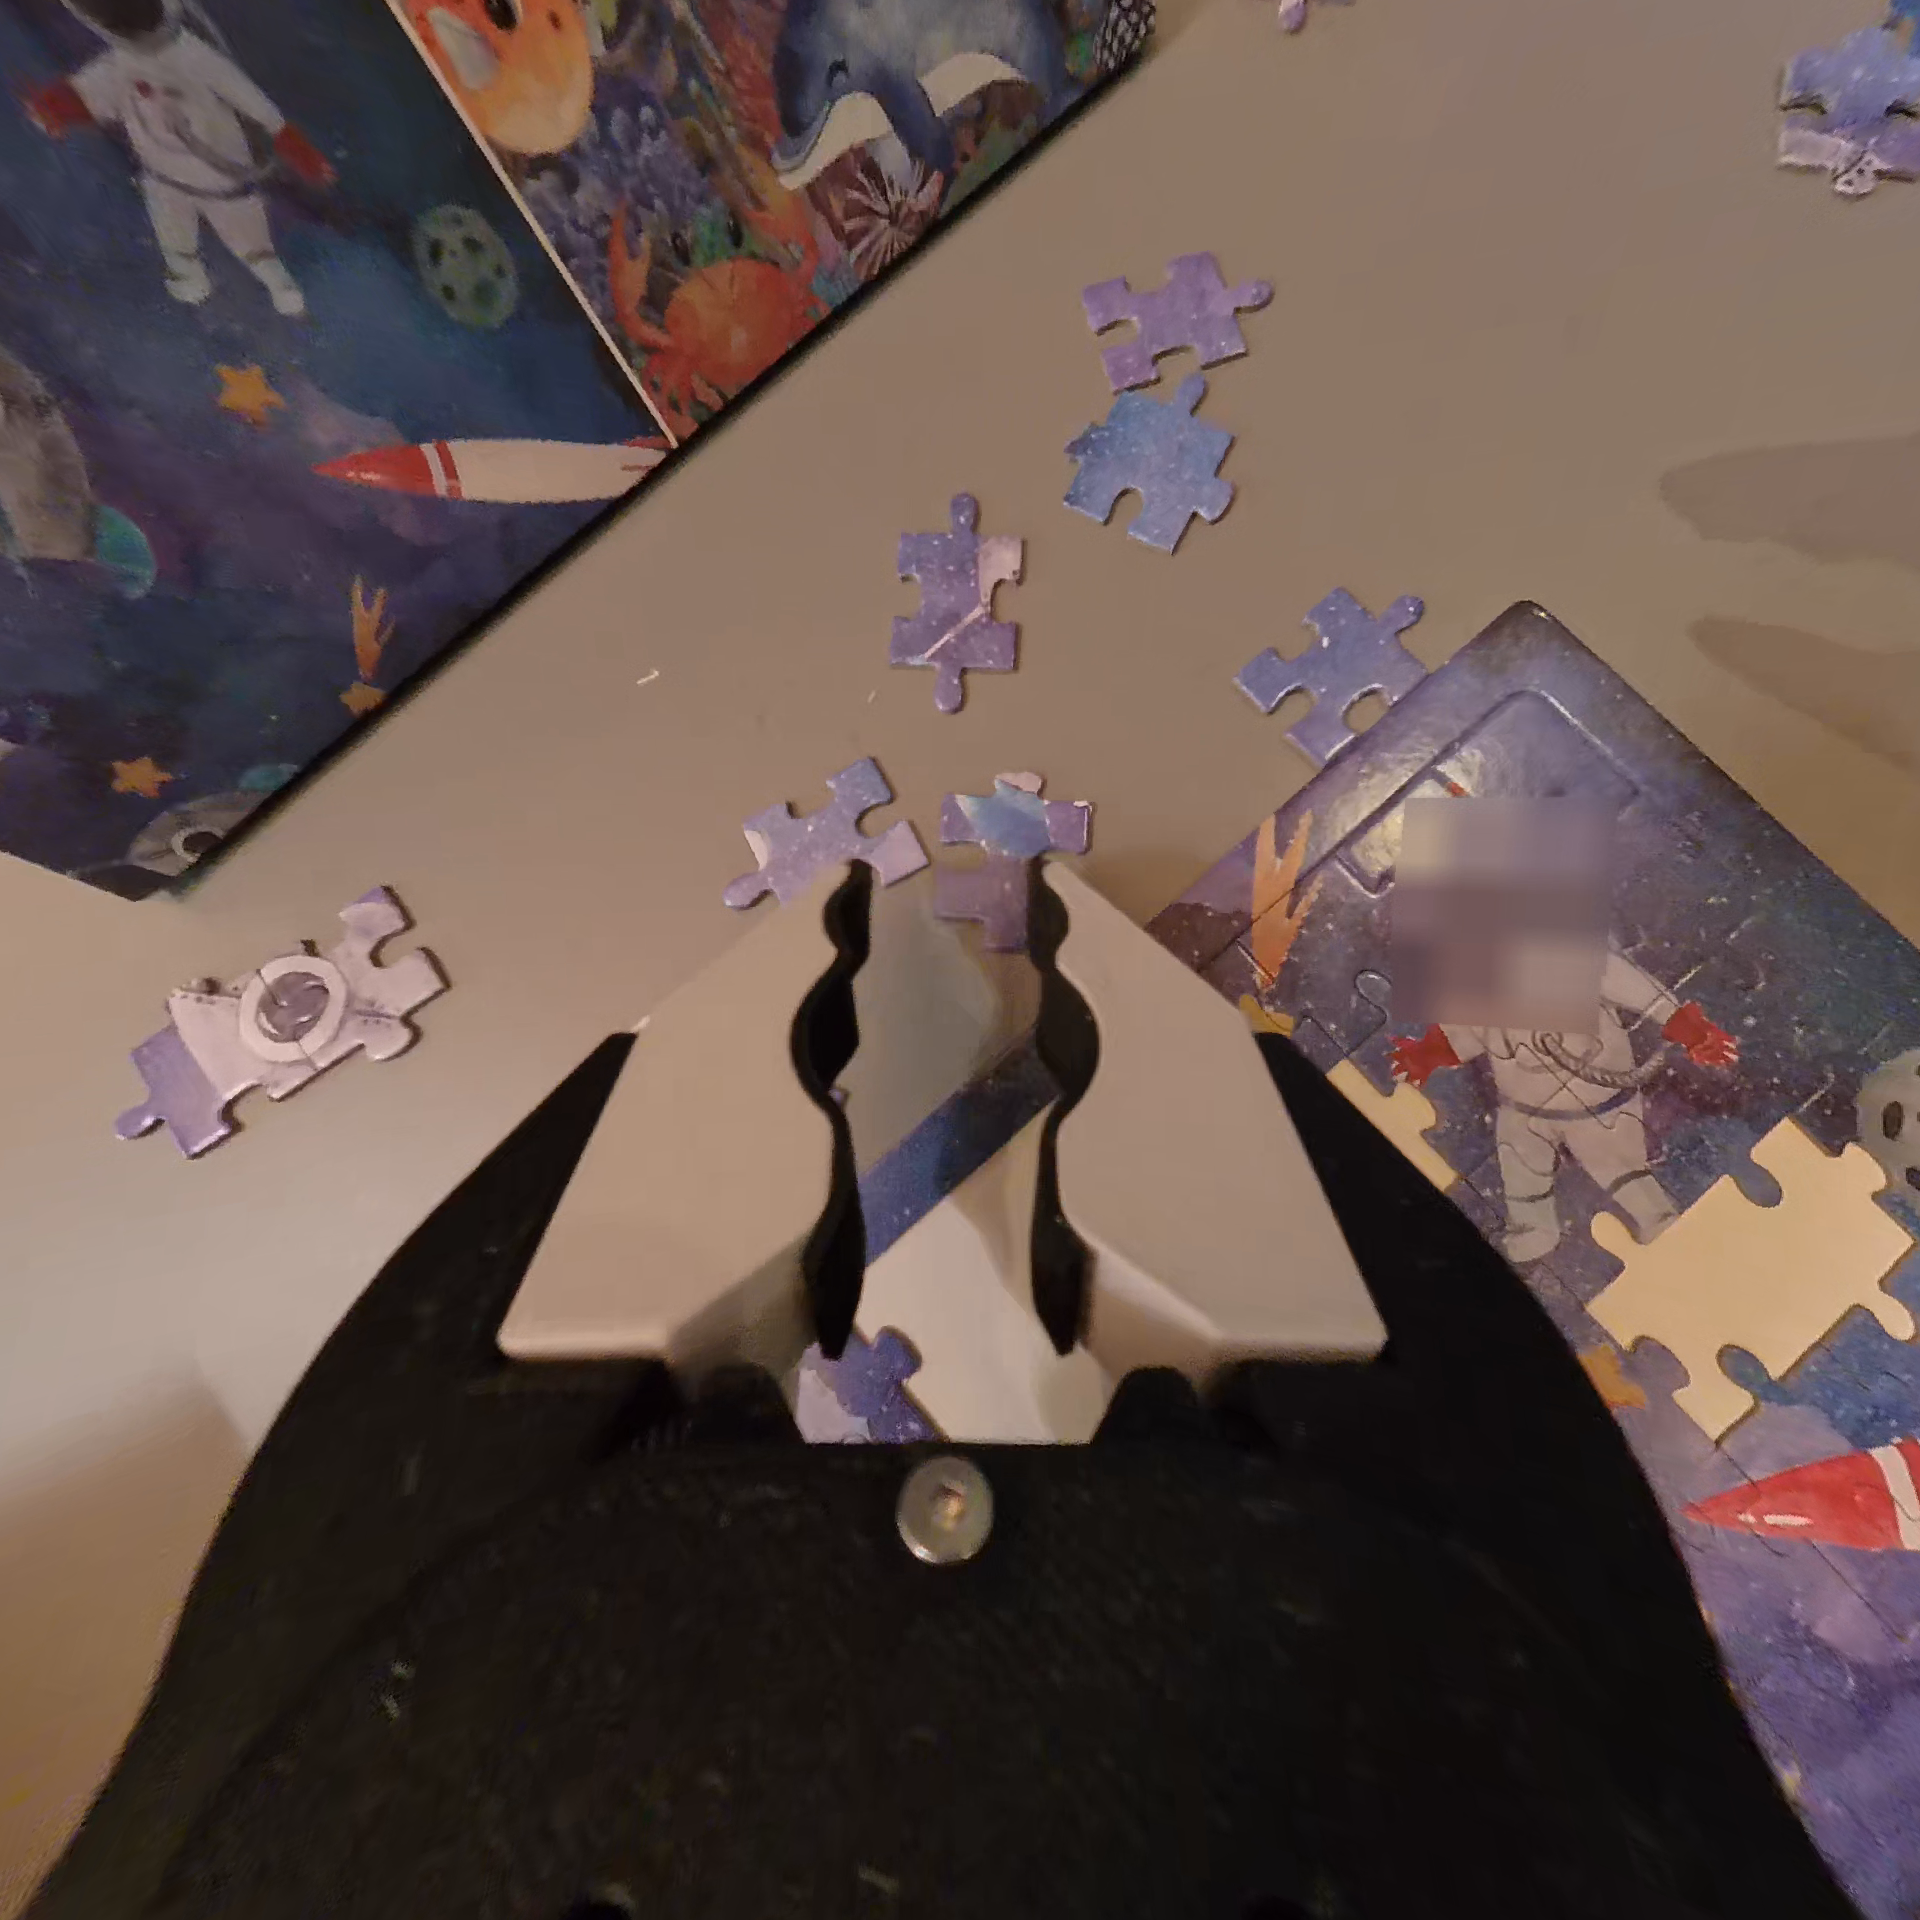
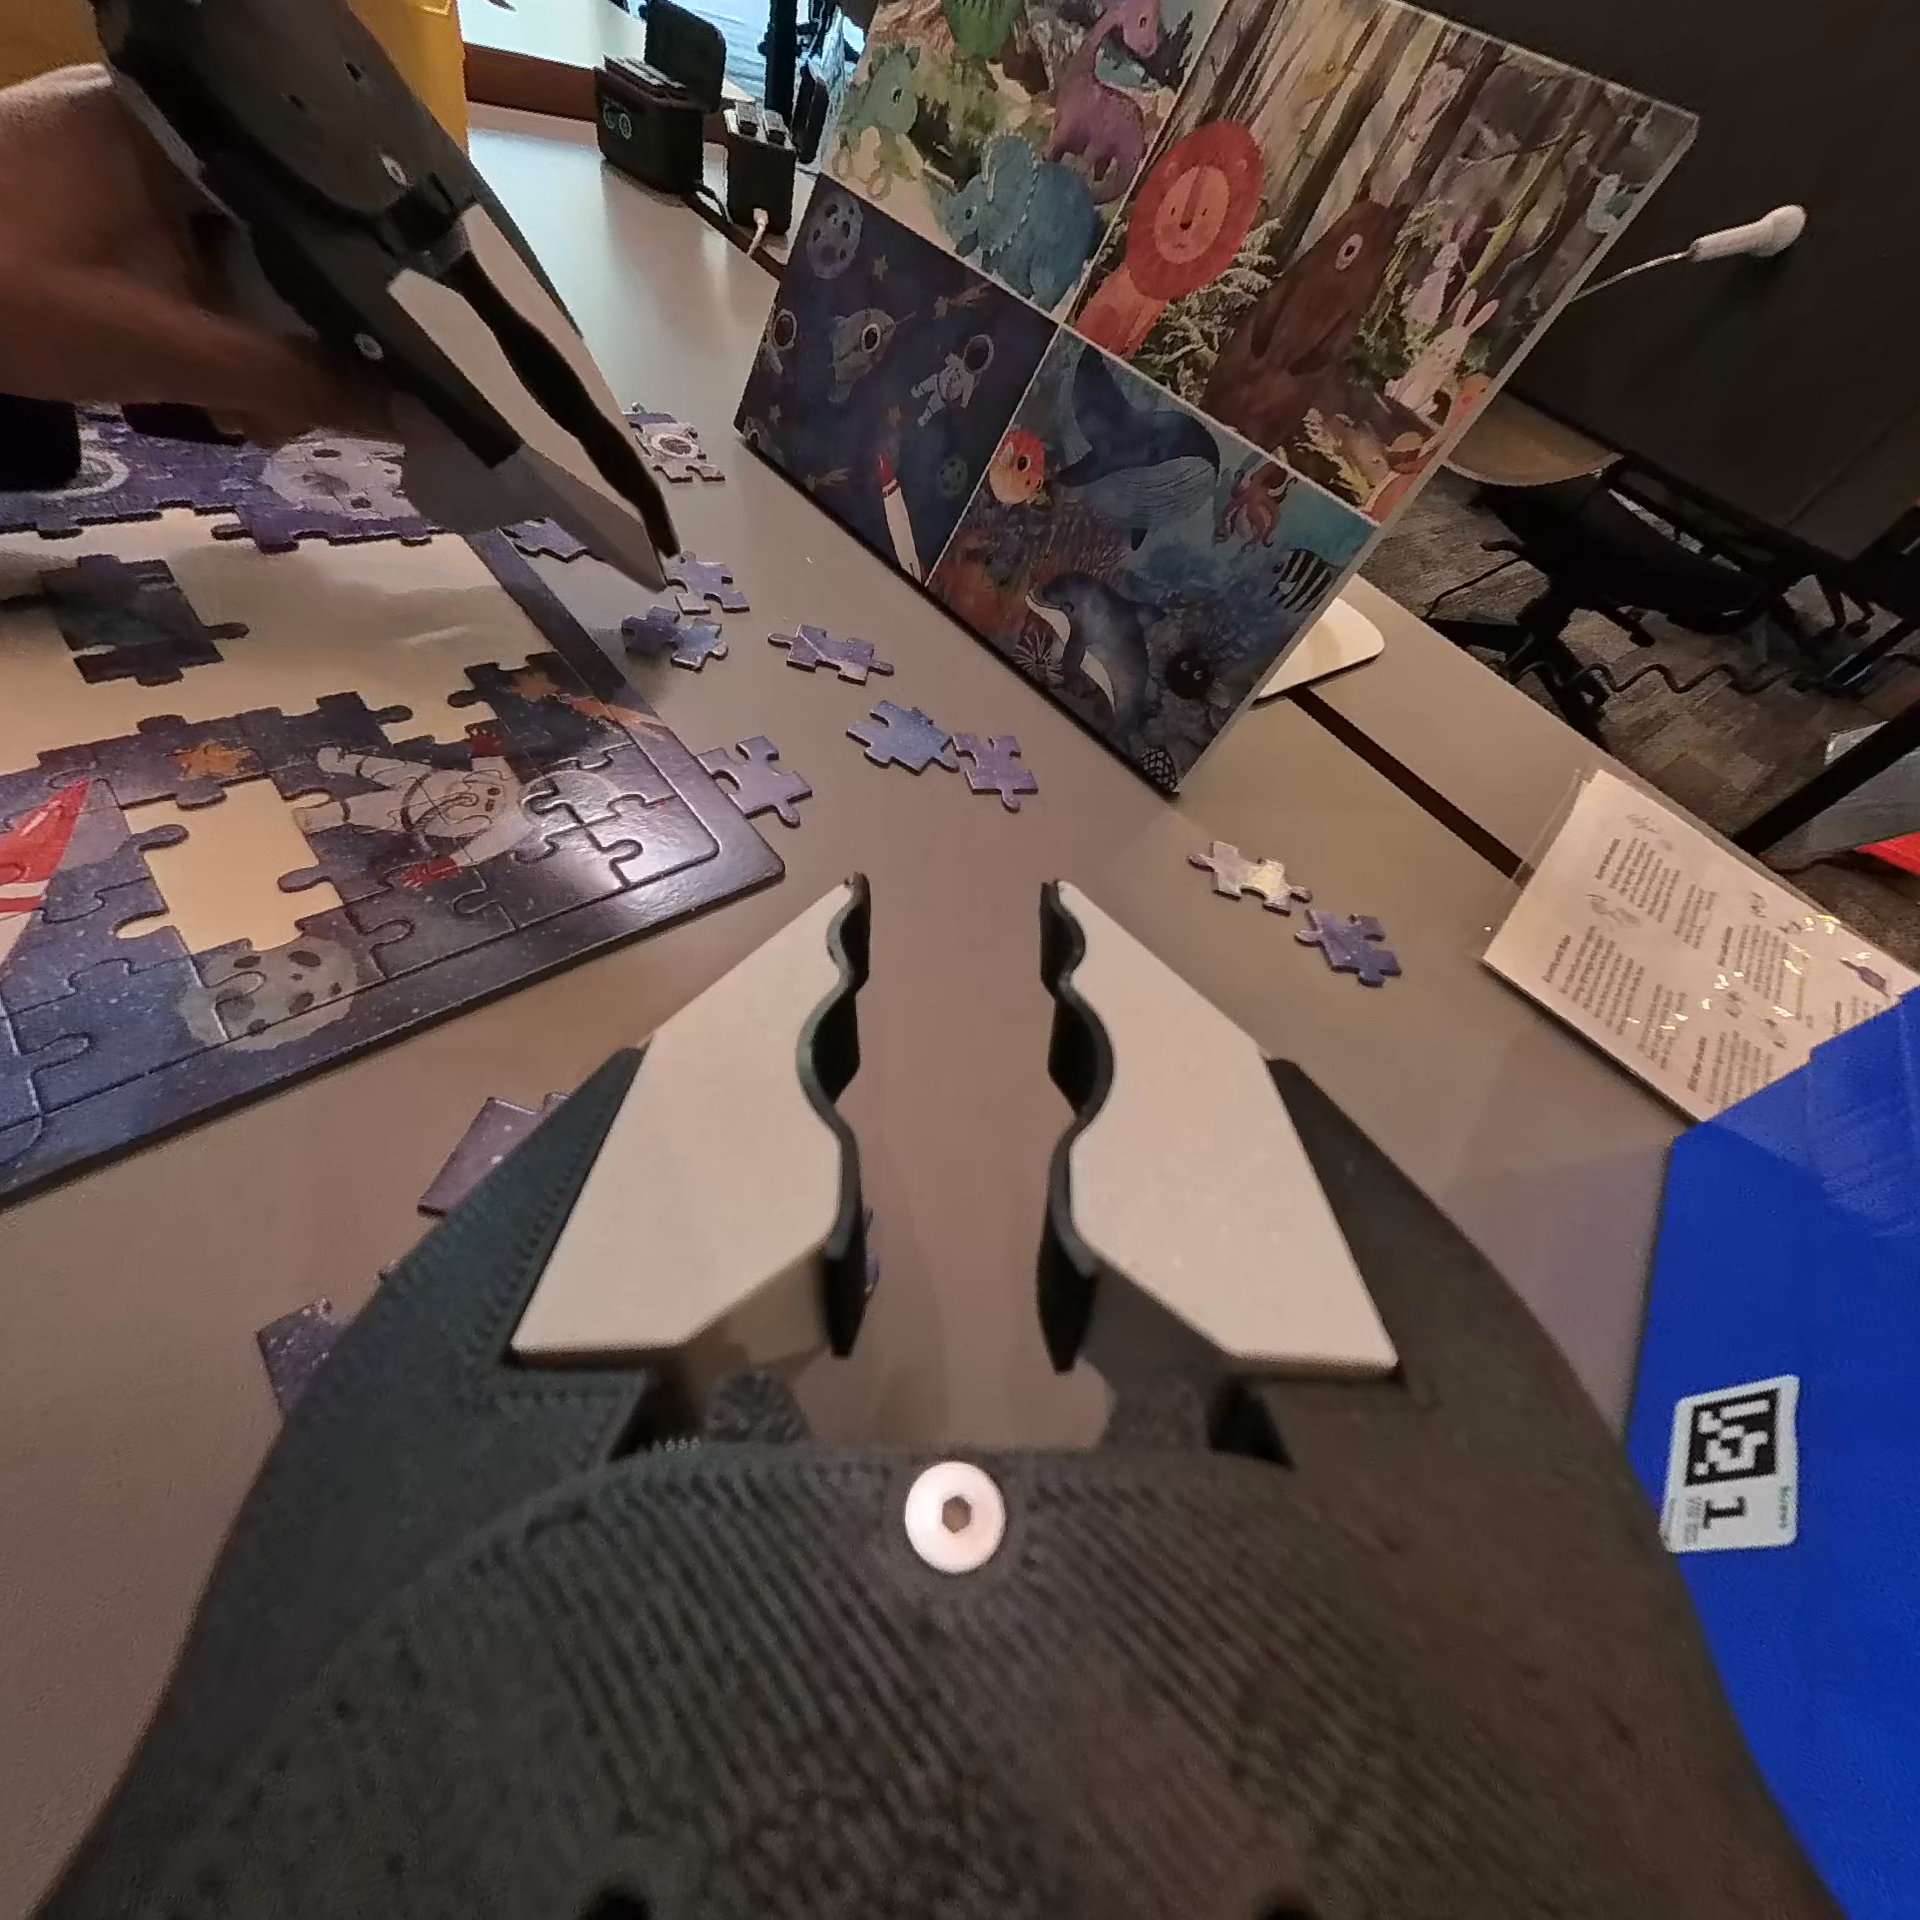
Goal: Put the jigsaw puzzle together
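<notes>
The puzzle board lies at the right, partly filled, with bare cream gaps. My left gripper is open, its tips low over the grey table. A purple-and-blue loose piece lies flat between and just beyond the tips, and neither pad presses on it. Another purple piece lies at the left fingertip. The right wrist view shows the left gripper pointing down at these pieces beside the board. My right gripper is open and empty above bare table.
Loose pieces lie scattered. An upright picture panel stands behind them. A printed sheet in a clear stand and a blue object with a marker tag are at the right. Tip to tip, the grippers are about 25 cm apart. From my left tips it is roughly 20 cm to the upright picture panel; from my right, 25 cm.
</notes>
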Demonstrator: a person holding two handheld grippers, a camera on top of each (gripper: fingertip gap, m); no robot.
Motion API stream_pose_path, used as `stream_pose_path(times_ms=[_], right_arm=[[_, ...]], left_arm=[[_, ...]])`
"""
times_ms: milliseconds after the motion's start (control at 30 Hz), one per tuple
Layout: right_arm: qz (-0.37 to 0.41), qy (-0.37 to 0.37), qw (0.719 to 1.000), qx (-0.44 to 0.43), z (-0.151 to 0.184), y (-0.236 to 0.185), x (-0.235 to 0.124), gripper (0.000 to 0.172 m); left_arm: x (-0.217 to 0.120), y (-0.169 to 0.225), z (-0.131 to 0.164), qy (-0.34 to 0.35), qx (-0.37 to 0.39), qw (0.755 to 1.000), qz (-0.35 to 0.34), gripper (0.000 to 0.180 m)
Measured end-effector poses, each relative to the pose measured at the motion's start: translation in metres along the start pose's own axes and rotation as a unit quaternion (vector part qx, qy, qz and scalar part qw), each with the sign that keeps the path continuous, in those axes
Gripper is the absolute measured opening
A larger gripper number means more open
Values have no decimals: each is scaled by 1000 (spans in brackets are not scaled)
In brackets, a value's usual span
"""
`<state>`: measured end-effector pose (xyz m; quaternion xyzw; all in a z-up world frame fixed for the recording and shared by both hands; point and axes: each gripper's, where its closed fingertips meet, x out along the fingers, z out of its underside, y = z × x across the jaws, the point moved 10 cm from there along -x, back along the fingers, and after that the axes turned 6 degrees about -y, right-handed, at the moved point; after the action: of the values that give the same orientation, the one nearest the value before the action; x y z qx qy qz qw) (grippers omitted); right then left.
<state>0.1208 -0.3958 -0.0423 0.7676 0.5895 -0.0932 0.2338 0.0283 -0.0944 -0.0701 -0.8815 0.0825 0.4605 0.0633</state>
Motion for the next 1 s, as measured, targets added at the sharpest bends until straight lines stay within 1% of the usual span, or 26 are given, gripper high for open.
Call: stream_pose_path(times_ms=[33,100,233,333,400,500,733,1000], right_arm=[[0,0,1000,0,0,0,0,31],[0,0,1000,0,0,0,0,31],[-1,0,1000,0,0,0,0,31],[1,0,1000,-1,0,-1,0,31],[0,0,1000,-1,0,0,0,31],[0,0,1000,-1,0,-1,0,31],[1,0,1000,-2,0,-1,-1,31],[4,4,1000,-5,-2,-1,-2,31]], left_arm=[[2,-1,2,-7,-3,1000,8,37],[6,-1,5,-19,-9,1000,19,43],[11,3,5,-24,-7,999,31,47],[12,5,5,-24,-1,999,27,45],[11,6,5,-23,1,999,30,37],[12,7,4,-21,6,999,32,30],[11,9,4,-19,19,999,36,30],[-4,10,3,-5,26,999,34,31]])
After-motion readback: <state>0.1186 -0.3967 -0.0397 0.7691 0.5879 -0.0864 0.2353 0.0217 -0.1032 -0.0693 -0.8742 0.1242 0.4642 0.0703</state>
